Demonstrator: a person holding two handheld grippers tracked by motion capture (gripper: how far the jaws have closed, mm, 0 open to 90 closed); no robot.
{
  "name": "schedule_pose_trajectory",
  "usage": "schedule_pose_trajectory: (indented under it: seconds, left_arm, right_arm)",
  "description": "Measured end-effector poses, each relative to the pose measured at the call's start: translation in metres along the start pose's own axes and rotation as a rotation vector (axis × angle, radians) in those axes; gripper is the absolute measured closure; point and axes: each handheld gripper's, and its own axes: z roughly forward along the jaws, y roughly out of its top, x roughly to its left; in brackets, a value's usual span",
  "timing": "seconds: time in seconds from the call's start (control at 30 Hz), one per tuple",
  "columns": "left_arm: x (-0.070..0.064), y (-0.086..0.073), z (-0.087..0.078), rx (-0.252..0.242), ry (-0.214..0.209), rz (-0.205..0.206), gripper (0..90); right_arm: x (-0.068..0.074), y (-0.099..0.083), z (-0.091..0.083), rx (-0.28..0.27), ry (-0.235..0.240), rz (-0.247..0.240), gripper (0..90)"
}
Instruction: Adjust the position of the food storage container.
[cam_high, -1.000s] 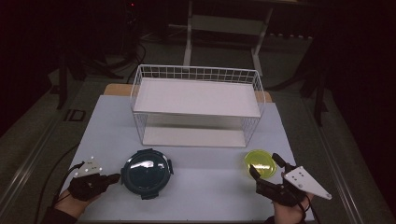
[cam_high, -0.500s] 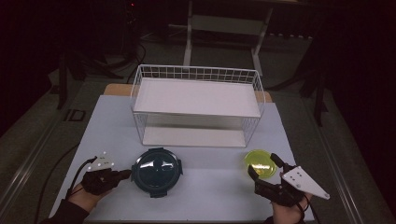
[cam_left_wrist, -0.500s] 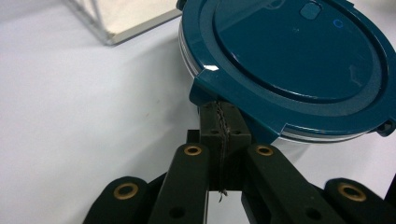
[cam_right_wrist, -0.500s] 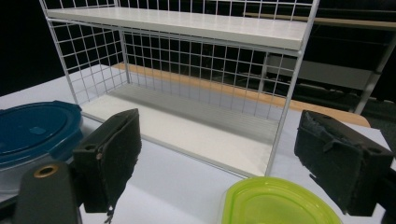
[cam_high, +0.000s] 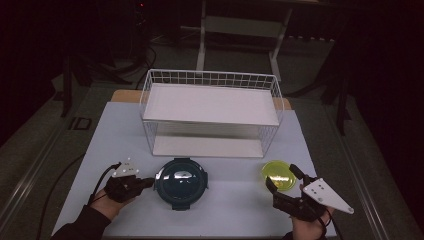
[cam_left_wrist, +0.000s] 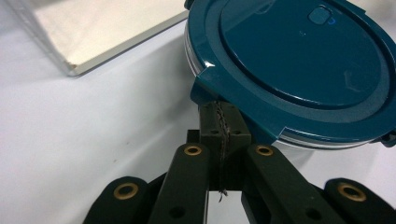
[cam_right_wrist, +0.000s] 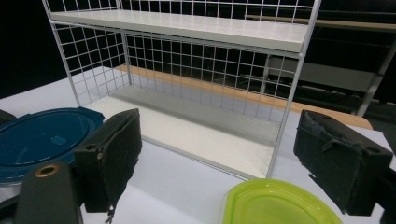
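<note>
We see our left gripper (cam_high: 145, 183) pressed closed, its jaws together right at the rim tab of the round teal container (cam_high: 181, 182), which sits just ahead of it. Our right gripper (cam_high: 284, 182) stands wide apart, with the yellow-green lid (cam_high: 279, 173) just before its jaws and the white wire rack (cam_high: 212, 112) beyond.

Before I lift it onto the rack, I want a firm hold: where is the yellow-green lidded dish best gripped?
Take the yellow-green dish across its near rim, coming from the person's side. It lies flat and low, so only the edge offers purchase. The right tool already stands open there, its jaws wide apart to either side.
</note>
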Motion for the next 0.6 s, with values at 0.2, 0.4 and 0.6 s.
schedule_pose_trajectory:
  seconds: [0.2,0.4,0.6]
  left_arm:
    - [-0.006,0.005,0.008,-0.002,-0.011,0.006,89.1]
    - [-0.012,0.012,0.015,0.005,-0.028,0.027,89.1]
    - [-0.015,0.019,0.022,0.008,-0.033,0.034,89.1]
  right_arm:
    - [-0.001,-0.001,0.001,0.003,0.001,0.004,15.7]
    - [0.0,-0.001,0.002,0.013,0.001,-0.016,20.7]
    - [0.004,-0.003,0.005,0.024,0.025,-0.038,19.8]
